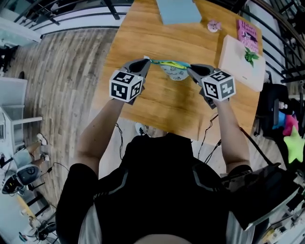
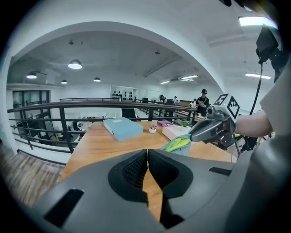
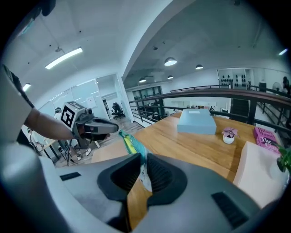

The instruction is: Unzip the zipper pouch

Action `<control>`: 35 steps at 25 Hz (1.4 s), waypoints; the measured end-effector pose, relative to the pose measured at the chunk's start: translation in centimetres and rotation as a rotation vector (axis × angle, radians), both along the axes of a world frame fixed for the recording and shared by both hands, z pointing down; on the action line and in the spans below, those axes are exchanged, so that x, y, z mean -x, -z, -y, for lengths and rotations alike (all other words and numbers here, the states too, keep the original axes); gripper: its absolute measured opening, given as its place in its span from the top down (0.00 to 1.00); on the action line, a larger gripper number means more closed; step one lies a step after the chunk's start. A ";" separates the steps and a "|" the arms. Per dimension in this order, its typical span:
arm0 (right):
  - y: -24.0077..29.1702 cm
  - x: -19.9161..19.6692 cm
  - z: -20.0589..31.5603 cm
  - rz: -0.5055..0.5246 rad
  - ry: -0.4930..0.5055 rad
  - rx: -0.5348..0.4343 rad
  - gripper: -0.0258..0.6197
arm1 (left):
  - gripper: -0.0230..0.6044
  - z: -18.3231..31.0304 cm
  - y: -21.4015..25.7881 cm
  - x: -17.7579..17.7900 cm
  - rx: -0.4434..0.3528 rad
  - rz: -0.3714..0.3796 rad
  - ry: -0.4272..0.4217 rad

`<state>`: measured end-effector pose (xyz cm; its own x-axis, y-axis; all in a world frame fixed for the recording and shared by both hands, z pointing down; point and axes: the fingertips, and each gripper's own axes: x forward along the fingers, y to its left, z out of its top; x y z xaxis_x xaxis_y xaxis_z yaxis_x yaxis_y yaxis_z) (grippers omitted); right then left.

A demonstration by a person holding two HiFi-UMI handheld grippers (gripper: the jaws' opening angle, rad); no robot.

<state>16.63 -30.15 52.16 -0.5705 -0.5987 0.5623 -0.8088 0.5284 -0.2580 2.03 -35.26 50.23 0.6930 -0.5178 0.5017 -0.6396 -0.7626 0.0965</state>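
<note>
Above the wooden table (image 1: pixel 157 100) hangs the zipper pouch (image 1: pixel 174 71), pale with a print and a teal and yellow zipper edge, stretched between my two grippers. My left gripper (image 1: pixel 147 62) is shut at the zipper's left end, on the pull; in the left gripper view its jaws (image 2: pixel 148 152) meet and the pull is hidden. My right gripper (image 1: pixel 191 69) is shut on the pouch's right corner, and the fabric (image 3: pixel 132 144) shows between its jaws (image 3: pixel 142 157). The zipper gapes, showing yellow lining (image 2: pixel 179 144).
At the table's far side lie a light blue box (image 1: pixel 178 10), a small potted plant (image 1: pixel 214 25) and a pink book (image 1: pixel 248 31). A white box with a green sprig (image 1: pixel 240 59) sits at the right edge. A railing (image 2: pixel 54 123) runs behind the table.
</note>
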 end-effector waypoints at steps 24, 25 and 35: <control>-12.9 8.0 5.0 -0.007 0.144 0.173 0.88 | 0.91 -0.5 -10.2 8.1 0.132 0.179 0.114; -13.7 8.0 4.6 -0.009 0.139 0.196 0.88 | 0.91 -0.8 -11.2 8.2 0.152 0.189 0.108; -18.0 8.4 1.6 0.024 0.093 0.367 0.88 | 0.91 -0.8 -17.9 8.5 0.297 0.281 0.066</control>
<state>8.19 -31.75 70.15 -0.6282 -0.3052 0.7157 -0.7535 0.4680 -0.4617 -6.43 -34.42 68.09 0.4783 -0.3606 0.8007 -0.7187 -0.6847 0.1209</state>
